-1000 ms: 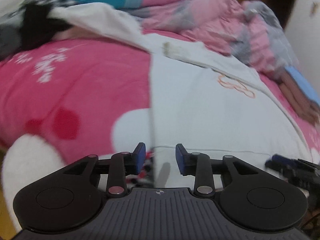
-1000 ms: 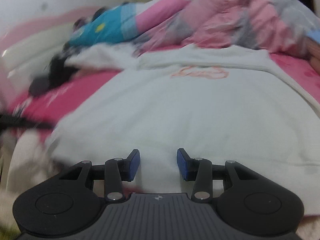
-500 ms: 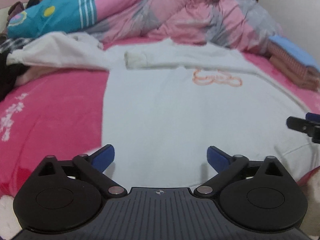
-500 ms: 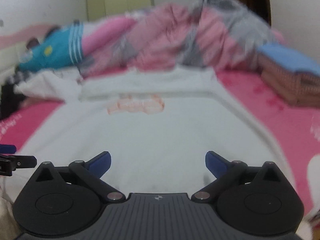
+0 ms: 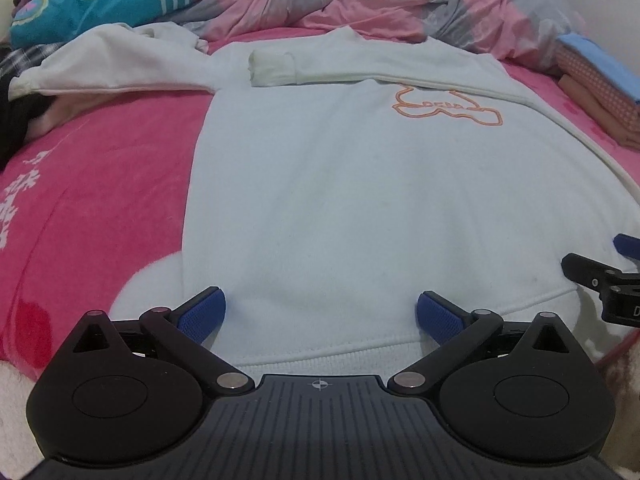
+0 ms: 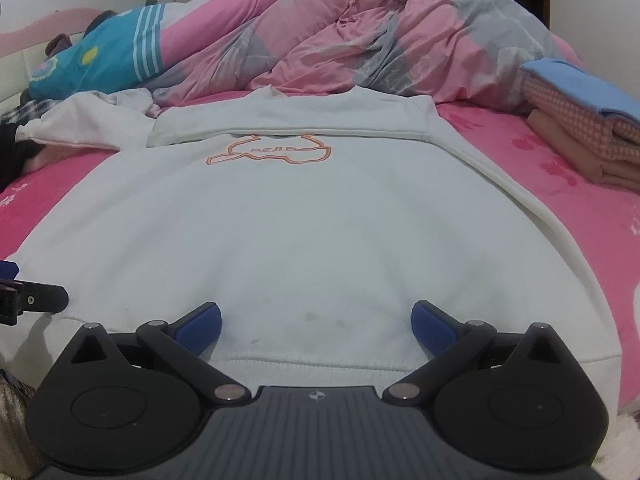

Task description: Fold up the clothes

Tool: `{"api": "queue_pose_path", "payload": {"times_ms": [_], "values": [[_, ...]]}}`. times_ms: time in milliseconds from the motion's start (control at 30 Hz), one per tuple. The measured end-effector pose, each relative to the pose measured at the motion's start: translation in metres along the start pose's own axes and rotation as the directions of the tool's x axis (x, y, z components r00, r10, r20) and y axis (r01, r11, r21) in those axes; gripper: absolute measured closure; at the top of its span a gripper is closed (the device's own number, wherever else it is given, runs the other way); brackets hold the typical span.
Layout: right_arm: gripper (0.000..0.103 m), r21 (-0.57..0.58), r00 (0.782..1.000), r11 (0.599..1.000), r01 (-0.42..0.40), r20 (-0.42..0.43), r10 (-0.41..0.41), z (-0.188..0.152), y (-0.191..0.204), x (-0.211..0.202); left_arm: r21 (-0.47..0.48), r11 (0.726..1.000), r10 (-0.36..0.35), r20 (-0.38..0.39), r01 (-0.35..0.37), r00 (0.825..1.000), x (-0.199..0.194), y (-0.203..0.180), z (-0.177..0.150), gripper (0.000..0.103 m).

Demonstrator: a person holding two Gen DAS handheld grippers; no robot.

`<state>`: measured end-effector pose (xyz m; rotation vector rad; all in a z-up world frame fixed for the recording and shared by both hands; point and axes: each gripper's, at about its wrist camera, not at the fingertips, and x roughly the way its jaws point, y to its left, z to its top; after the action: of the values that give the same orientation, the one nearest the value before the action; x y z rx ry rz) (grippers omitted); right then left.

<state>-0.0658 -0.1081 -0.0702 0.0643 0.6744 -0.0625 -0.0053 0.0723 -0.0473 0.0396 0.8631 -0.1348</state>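
- Leftmost, a black garment (image 5: 16,120) and a cream garment (image 5: 104,64) lie crumpled on the pink bedsheet (image 5: 100,200), with a teal striped pillow (image 5: 92,4) at the far left.
- Nearer, the left gripper (image 5: 320,314) tilts downward over the near hem of the white sweatshirt (image 5: 360,200), near its left edge; its jaws have just been opening and now stand spread wide, blue pads (image 5: 202,314) apart, hem fabric lying between them ungripped.
- Centrally, the sweatshirt lies flat on the sheet, front up, an orange outline logo (image 5: 444,106) on the chest and one sleeve (image 5: 360,68) folded across the far part, cuff toward the left.
- Beyond it, a pink-and-grey quilt (image 6: 360,36) is heaped at the far side.
- Rightward, the right gripper (image 6: 316,328) also slants down over the near hem, toward the sweatshirt's right part; its jaws have just been opening too, fingers released and wide, nothing pinched.
- Far right, folded clothes (image 6: 580,128) in blue and checked peach are stacked on the sheet.
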Motion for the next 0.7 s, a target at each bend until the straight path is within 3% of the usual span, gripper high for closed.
{"api": "queue_pose_path", "payload": {"times_ms": [700], "values": [[0.000,-0.014,0.999,0.999,-0.038,-0.020,0.038,0.0012,-0.0030,0.0000,-0.019,1.000,-0.025,-0.044,0.024,0.999,0.0024,0.0043,0.0047,0.000]]}}
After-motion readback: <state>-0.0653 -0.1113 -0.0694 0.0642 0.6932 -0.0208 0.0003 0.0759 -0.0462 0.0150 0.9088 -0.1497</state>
